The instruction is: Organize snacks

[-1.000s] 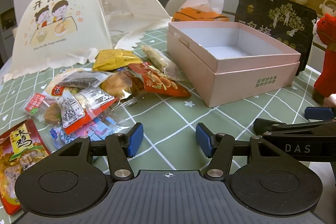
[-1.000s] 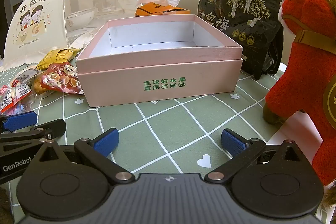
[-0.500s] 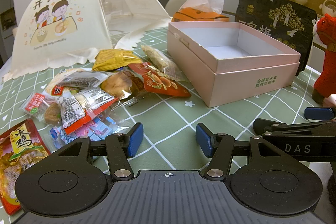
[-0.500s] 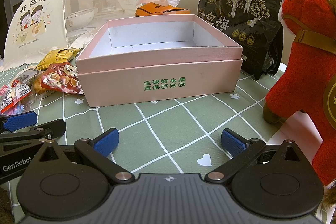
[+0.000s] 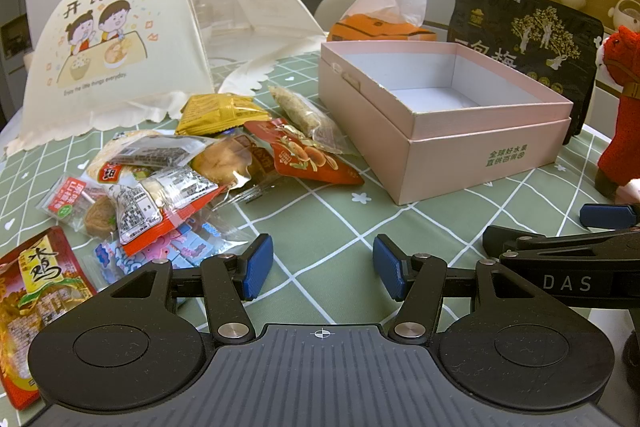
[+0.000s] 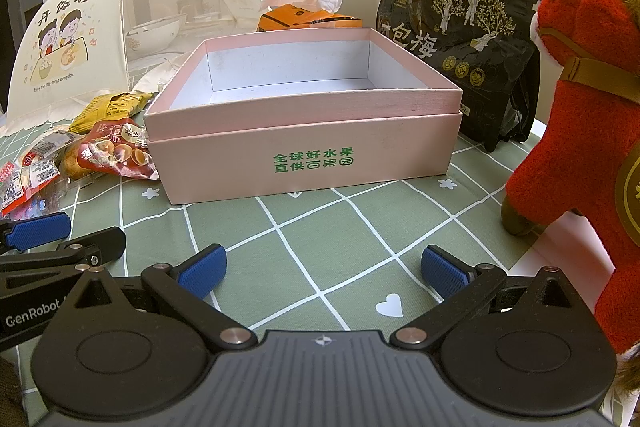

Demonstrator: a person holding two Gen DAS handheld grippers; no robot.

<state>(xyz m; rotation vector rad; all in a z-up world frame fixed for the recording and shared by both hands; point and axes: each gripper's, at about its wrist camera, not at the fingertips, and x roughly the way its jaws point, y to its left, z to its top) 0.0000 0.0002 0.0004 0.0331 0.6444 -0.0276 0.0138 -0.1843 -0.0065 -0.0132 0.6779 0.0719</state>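
Note:
An open, empty pink box [image 5: 472, 147] stands on the green checked tablecloth; it fills the middle of the right wrist view [image 6: 304, 155]. Several snack packets lie in a pile [image 5: 168, 179] to its left, among them a yellow packet [image 5: 218, 113], a red nut packet [image 5: 308, 159] and a red chicken packet [image 5: 36, 291]. The pile also shows at the left edge of the right wrist view [image 6: 72, 159]. My left gripper [image 5: 322, 267] is open and empty, low over the cloth just right of the pile. My right gripper [image 6: 324, 273] is open and empty in front of the box.
A cream mesh food cover [image 5: 120, 43] stands behind the snacks. An orange tissue box [image 6: 308, 19] and a black plum bag [image 6: 464, 47] stand behind the pink box. A red plush horse [image 6: 576, 131] is close on the right.

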